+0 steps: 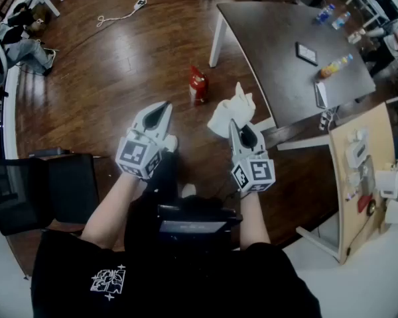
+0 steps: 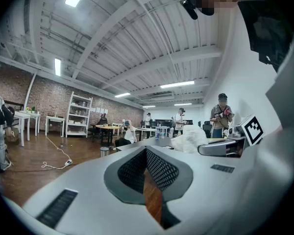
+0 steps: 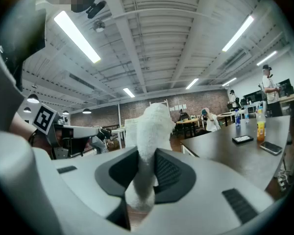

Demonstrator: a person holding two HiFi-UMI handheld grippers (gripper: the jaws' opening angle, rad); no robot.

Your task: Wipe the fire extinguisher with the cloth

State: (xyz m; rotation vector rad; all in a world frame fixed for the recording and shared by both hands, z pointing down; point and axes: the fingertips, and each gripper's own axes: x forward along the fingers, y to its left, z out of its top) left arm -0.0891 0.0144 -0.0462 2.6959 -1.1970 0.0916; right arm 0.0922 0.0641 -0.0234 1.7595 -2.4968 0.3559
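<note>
Right gripper (image 1: 234,126): jaws clamped on the white cloth (image 1: 229,111). Left gripper (image 1: 164,106): jaws together, empty. Fire extinguisher (image 1: 198,85): on the floor (image 1: 119,65) at 12 o'clock, apparently upright, apart from both grippers.

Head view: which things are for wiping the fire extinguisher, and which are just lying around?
For the job: fire extinguisher, cloth, right tongs pinching it.
Lying about: orange bottle, phone, white cable, black chair.
</note>
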